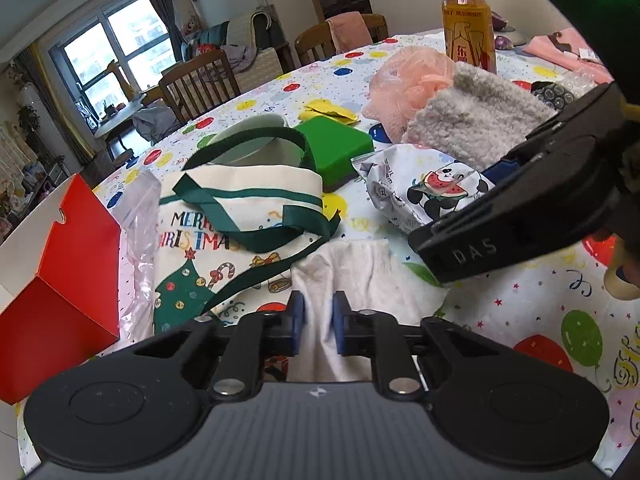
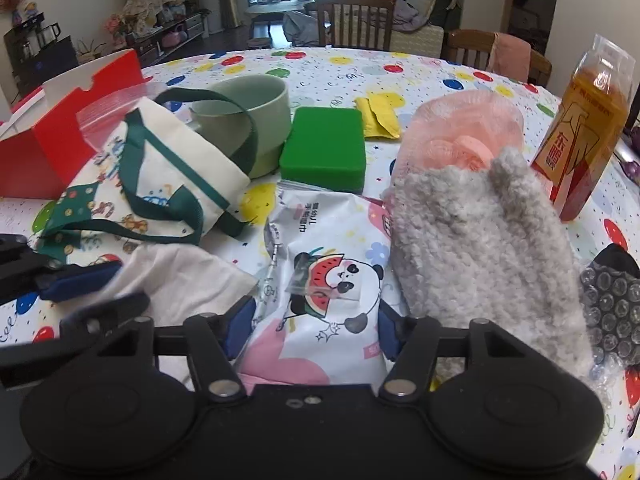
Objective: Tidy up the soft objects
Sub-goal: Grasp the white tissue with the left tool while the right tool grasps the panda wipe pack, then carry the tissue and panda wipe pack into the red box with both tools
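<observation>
My left gripper (image 1: 319,322) is shut on a white cloth (image 1: 352,280) that lies on the balloon-print tablecloth (image 1: 520,320); it also shows in the right wrist view (image 2: 180,280). My right gripper (image 2: 312,330) is closed around a panda-print soft pack (image 2: 328,280), also seen in the left wrist view (image 1: 416,188). A grey fluffy cloth (image 2: 472,248) and a pink mesh sponge (image 2: 460,128) lie to the pack's right. A Christmas tote bag (image 1: 240,216) with green straps lies to the left. A green sponge (image 2: 324,148) lies behind the pack.
A red box (image 1: 60,280) stands at the left with a clear zip bag (image 1: 140,220) beside it. A pale green cup (image 2: 248,116) sits behind the tote. A tea bottle (image 2: 584,132) stands at the right, bubble wrap (image 2: 612,304) near it. Yellow wrappers (image 2: 380,116) lie farther back.
</observation>
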A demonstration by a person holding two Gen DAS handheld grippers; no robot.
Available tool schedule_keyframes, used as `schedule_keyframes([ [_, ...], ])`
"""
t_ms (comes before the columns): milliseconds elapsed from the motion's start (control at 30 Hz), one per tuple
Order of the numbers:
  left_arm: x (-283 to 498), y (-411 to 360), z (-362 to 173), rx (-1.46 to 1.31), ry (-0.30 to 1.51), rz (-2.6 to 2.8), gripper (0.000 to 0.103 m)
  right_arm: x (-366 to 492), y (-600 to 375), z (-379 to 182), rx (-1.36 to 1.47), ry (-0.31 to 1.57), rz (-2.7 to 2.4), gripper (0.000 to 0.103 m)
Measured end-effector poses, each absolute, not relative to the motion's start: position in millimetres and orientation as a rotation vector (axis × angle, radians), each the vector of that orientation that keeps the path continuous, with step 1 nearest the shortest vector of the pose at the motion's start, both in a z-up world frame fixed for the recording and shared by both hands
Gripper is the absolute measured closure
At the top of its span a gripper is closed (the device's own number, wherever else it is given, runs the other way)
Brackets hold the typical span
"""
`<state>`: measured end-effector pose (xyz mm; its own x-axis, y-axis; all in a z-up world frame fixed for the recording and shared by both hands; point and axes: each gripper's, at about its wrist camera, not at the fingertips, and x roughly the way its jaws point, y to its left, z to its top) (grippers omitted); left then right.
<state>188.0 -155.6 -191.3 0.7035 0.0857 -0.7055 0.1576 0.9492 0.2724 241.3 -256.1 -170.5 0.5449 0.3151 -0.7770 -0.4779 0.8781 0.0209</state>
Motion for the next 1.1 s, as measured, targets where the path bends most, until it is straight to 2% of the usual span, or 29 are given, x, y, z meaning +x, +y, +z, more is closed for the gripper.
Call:
schedule_keyframes([
  [300, 183, -150, -174, 0.255, 0.782, -0.039, 0.095, 226, -271, -149, -0.177, 0.849, 0.533, 0.054],
  [733, 167, -138, -110, 0.088, 0.726, -0.024, 0.095, 208, -288, -85, -0.136, 0.783, 0.635, 0.055],
  [1100, 155, -106, -58, 0.006, 0.653, 0.109, 0.095, 210, -251, -31, -0.172, 0.714, 0.764, 0.055],
])
